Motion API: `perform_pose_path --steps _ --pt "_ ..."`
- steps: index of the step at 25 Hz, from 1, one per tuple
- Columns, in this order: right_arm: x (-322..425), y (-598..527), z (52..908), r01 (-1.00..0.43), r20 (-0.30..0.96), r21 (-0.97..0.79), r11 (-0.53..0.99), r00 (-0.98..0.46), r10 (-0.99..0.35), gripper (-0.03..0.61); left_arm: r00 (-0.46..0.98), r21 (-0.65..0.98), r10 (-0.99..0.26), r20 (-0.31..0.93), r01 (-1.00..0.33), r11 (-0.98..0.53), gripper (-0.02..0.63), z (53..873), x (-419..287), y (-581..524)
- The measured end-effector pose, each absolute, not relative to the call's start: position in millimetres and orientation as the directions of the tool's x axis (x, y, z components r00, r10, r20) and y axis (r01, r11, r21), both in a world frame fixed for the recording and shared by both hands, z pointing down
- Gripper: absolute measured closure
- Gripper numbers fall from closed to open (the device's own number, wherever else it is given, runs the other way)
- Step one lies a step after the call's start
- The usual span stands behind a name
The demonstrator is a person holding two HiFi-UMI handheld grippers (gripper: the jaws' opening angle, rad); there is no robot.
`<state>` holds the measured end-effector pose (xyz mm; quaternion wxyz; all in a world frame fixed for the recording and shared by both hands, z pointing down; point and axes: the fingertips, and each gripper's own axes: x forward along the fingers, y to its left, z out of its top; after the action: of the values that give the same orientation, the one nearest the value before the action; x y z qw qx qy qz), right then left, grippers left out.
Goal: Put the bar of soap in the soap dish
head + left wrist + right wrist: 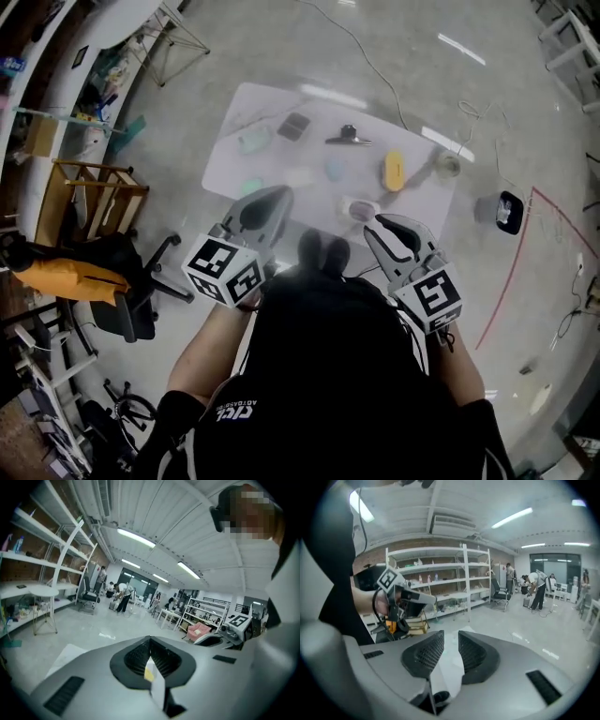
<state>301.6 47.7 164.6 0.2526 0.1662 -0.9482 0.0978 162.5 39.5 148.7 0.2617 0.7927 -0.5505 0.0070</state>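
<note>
Seen from the head camera, the white desk (234,159) lies far below, and both tools are held high above its near edge, in front of the person's chest. The left tongs (277,194) are closed, their dark ribbed pads meeting tip to tip. The left gripper view confirms this: the left tongs (150,642) grip nothing, and only a sliver of the scene below shows through the slit behind the tips. The right tongs (387,225) are slightly open. In the right gripper view the right tongs (451,638) show a narrow gap between the two pads, with only the pale floor behind it and nothing between them. The soap dish (346,203) sits on the desk near its near edge, between the two tools in the head view. A small mauve shape in it looks like the bar of soap (362,212), though it is too small and soft to be sure. Farther back on the desk are a yellow object (395,171), a black clip (349,138), a dark square pad (293,126) and a pale green item (253,141), all well apart from the dish. A red line (511,272) runs across the floor to the right of the desk. A black office chair (131,291) stands on the left. The right gripper view shows metal shelves (440,583) along a far brick wall.
</note>
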Motion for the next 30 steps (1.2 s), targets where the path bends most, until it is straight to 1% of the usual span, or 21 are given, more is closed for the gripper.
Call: perform_pose_path --steps 2,4,6,13,17,25,30 --pt "303.1 44.2 132.1 -0.396 0.424 -0.104 0.912 -0.847 -0.32 0.471 0.378 0.355 -0.901 0.214 -0.889 -0.289 0.601 117.5 165.2 37.4" --pt "305.2 42.7 114.9 -0.412 0.391 -0.049 0.91 -0.846 -0.362 0.474 0.365 0.327 -0.916 0.167 -0.897 -0.298 0.601 97.5 166.3 37.4" --pt "305.7 42.3 105.0 -0.425 0.368 -0.032 0.905 -0.847 -0.385 0.478 0.373 0.315 -0.916 0.148 -0.896 -0.314 0.601 86.2 168.9 39.4" --pt "320.4 39.2 86.0 -0.49 0.309 -0.086 0.867 -0.841 -0.445 0.482 0.424 0.292 -0.891 0.165 -0.884 -0.366 0.601 82.8 181.2 46.1" --pt "329.7 36.5 78.6 -0.521 0.274 -0.128 0.844 -0.836 -0.475 0.482 0.413 0.267 -0.893 0.177 -0.894 -0.36 0.601 82.5 172.3 41.9" --pt "354.8 33.7 89.0 -0.574 0.285 -0.159 0.803 -0.806 -0.52 0.482 0.407 0.254 -0.889 0.208 -0.9 -0.353 0.604 87.0 162.1 40.0" --pt "359.3 35.1 94.5 -0.572 0.291 -0.172 0.802 -0.808 -0.513 0.482 0.385 0.233 -0.897 0.217 -0.913 -0.336 0.604 88.7 162.4 45.2"
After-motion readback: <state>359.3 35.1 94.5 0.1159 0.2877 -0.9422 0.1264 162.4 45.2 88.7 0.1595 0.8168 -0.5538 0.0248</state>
